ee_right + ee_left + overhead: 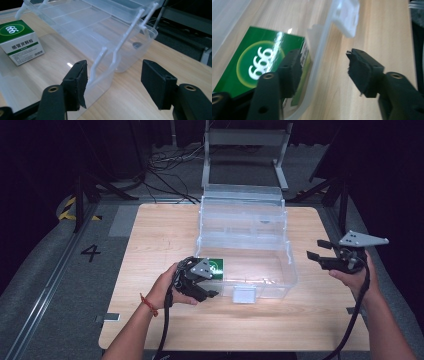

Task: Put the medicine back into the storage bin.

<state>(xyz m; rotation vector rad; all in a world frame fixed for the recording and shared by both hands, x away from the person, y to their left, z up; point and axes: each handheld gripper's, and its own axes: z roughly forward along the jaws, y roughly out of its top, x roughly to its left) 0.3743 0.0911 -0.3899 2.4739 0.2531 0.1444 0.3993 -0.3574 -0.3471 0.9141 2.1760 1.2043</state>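
An open clear plastic tiered box [287, 265] stands on the wooden table [310, 320]. A green medicine carton [216, 266] with a white "999" lies inside it at the front left corner. My left gripper [207, 287] sits at that corner. In the left gripper view its jaws [323, 53] stand apart astride the box's front wall [319, 50], one pad over the carton [259, 62], the other outside. My right gripper [315, 249] hangs open in the air off the box's right end. The right gripper view has its jaws [113, 70] apart, the box's hinged trays [75, 20] and the carton [18, 37] beyond.
A white latch [245, 295] hangs on the box's front wall, also near the left gripper [345, 17]. Behind the table stand a metal frame [245, 140] and floor cables [170, 165]. A "4" marking [91, 252] lies on the floor at left.
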